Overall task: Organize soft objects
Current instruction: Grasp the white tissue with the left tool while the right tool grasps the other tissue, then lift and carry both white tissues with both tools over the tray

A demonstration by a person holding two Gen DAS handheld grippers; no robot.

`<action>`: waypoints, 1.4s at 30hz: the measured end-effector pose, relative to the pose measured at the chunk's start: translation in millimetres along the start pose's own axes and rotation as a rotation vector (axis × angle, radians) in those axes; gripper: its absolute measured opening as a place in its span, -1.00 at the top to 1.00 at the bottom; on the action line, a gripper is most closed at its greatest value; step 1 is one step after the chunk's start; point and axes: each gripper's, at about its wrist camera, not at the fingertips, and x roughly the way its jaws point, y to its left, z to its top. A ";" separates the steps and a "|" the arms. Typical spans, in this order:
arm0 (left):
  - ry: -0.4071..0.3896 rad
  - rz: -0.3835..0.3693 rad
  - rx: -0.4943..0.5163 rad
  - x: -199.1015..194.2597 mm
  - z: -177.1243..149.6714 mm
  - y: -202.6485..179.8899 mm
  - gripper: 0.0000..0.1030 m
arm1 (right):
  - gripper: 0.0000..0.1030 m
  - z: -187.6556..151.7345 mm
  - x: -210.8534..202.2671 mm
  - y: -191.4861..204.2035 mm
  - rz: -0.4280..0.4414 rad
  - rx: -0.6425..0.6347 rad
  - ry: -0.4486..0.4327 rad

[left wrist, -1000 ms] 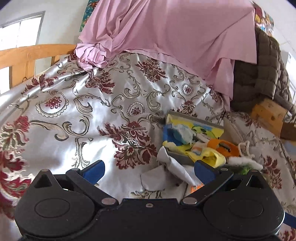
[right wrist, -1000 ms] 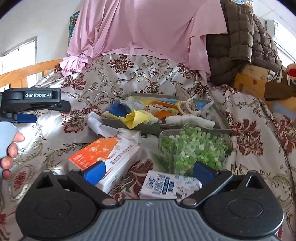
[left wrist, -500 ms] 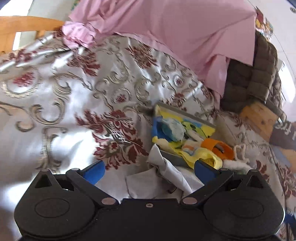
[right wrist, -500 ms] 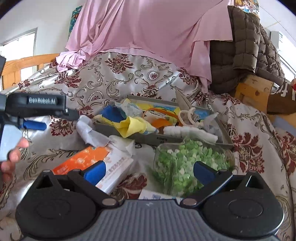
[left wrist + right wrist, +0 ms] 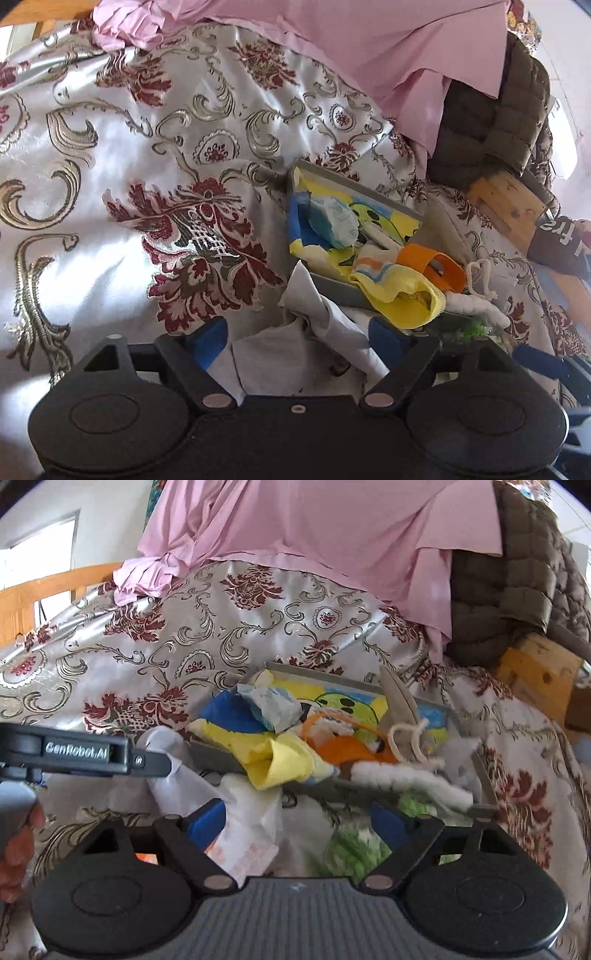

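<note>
Left gripper (image 5: 297, 338) spread wide over white cloth (image 5: 325, 325); right gripper (image 5: 297, 818) spread wide, empty, near tray (image 5: 369, 788) edge

The left gripper (image 5: 299, 339) is closing in on the white cloth (image 5: 325, 325), now at lower centre; the right gripper (image 5: 299, 821) is nearing the tray (image 5: 214, 755), its green bag (image 5: 354, 849) blurring at the bottom.

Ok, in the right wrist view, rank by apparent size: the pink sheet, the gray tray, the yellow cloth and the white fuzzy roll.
1. pink sheet, by far the largest.
2. gray tray.
3. and 4. yellow cloth and white fuzzy roll: look alike in extent, and both are partly hidden, so unranked.
</note>
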 end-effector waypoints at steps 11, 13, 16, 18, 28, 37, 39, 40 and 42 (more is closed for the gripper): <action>0.056 -0.011 -0.002 13.4 -1.1 7.3 -0.04 | -0.32 25.9 43.7 14.7 0.099 -0.144 0.141; 0.063 -0.004 0.011 15.6 -2.6 6.7 0.08 | -0.30 27.1 47.0 15.6 0.108 -0.143 0.152; 0.073 0.000 0.006 17.0 -4.5 7.1 0.26 | -0.30 28.7 50.1 18.9 0.114 -0.166 0.166; 0.077 -0.003 0.001 17.6 -5.1 7.0 0.38 | -0.28 27.6 54.2 21.5 0.114 -0.189 0.193; 0.019 0.125 -0.010 9.7 2.7 8.2 0.76 | -0.25 30.2 69.1 14.2 0.165 -0.057 0.205; 0.008 0.149 -0.012 9.2 4.7 13.3 0.76 | -0.21 31.4 83.4 8.1 0.182 0.080 0.274; 0.010 0.145 -0.004 11.3 3.8 11.5 0.76 | -0.20 30.5 88.0 3.9 0.194 0.120 0.292; 0.011 0.144 -0.002 11.6 3.4 11.2 0.76 | -0.20 29.5 89.3 2.9 0.198 0.129 0.294; 0.012 0.143 0.002 12.1 2.4 10.4 0.76 | -0.20 27.5 91.0 0.6 0.205 0.144 0.292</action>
